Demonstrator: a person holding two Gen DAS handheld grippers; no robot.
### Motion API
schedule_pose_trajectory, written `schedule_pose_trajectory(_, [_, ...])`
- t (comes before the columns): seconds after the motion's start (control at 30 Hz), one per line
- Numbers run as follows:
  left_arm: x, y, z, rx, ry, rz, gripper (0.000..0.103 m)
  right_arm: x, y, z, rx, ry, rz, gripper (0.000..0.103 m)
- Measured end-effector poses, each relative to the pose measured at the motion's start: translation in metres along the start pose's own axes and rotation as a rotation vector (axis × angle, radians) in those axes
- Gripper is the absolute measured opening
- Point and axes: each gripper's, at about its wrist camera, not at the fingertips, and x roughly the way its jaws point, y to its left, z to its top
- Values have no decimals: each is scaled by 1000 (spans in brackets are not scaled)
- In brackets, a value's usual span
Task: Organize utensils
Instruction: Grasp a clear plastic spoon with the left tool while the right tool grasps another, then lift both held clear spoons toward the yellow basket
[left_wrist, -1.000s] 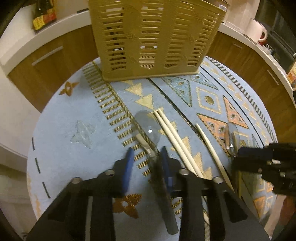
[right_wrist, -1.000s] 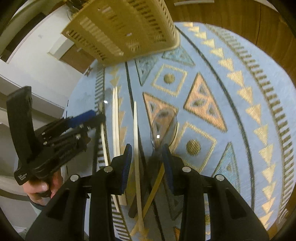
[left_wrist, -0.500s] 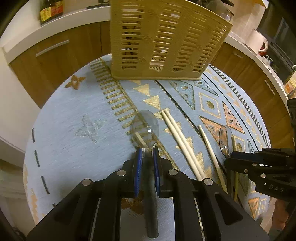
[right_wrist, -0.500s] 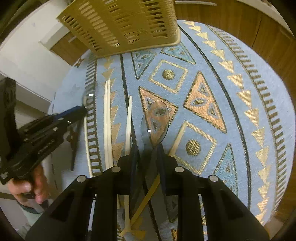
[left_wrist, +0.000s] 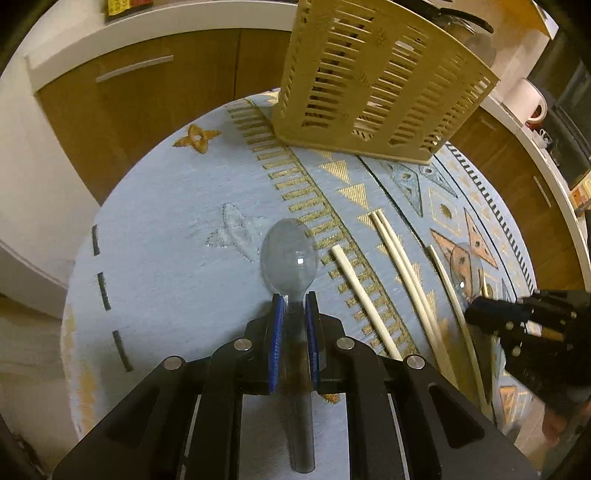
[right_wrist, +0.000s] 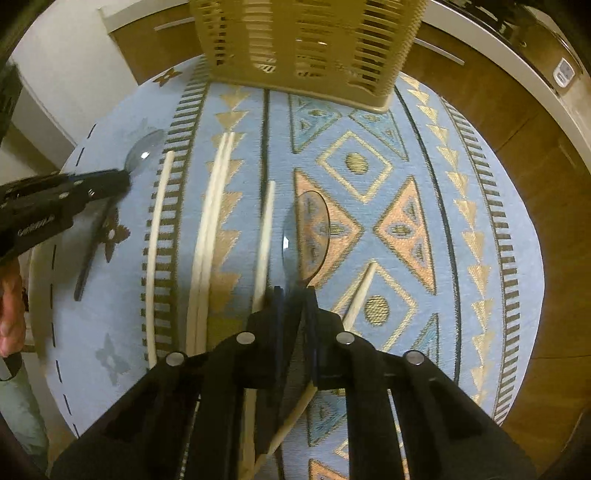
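Two clear spoons, one per gripper: left gripper (left_wrist: 294, 306) clamped on left spoon (left_wrist: 289, 254), right gripper (right_wrist: 294, 301) just closed onto right spoon (right_wrist: 306, 236). I judge them light, stiff, slippery plastic; necks grip best. Both over tablecloth (right_wrist: 461, 258).

spoons (left_wrist: 289, 254): clear glossy plastic
chopsticks (left_wrist: 402, 266): smooth, matt, cream
basket (left_wrist: 373, 81): matt tan slotted plastic
tablecloth (left_wrist: 166, 258): woven cloth, blue, shiny gold thread
cabinets (left_wrist: 147, 96): smooth brown wood
gripper pads (left_wrist: 277, 332): ribbed blue
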Motion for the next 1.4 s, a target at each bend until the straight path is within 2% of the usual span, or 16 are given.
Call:
schedule_pose_trajectory(0.1, [2,-5,2,46,7,31,12,-1,-9,2,17,24,39,10])
schedule_pose_trajectory(0.3, [8,-22,9,161,66,39,37,3,-28,12,66,83,122,10])
schedule_pose_trajectory(0.37, [11,-30,7,207,74,72,37,5,-36,17,80,105,143,10])
schedule_pose_trajectory(0.47, [12,-41,3,272,73,131,34,8,-47,24,96,130,161,10])
schedule_pose_trajectory(0.5, [12,-42,3,278,70,129,30,8,-48,26,97,132,160,10])
schedule_pose_trajectory(0.53, [11,-42,3,277,66,130,13,8,-48,27,92,133,155,10])
schedule_pose_trajectory(0.57, [10,-41,3,275,61,144,10,8,-47,28,80,129,142,10])
schedule_pose_trajectory(0.67, [8,-37,3,244,43,135,10,1,-40,27,47,103,108,8])
schedule_pose_trajectory(0.8, [0,-26,-1,185,12,71,10,-5,-43,25,60,77,139,2])
schedule_pose_trajectory(1.07, [-35,-33,5,159,-138,22,10,-37,-51,26,49,-61,175,2])
schedule_pose_trajectory(1.2, [-62,-41,6,152,-282,47,10,-68,-53,4,85,-176,238,2])
schedule_pose_trajectory(1.4, [-91,-54,15,134,-447,-14,10,-102,-57,6,107,-340,283,2])
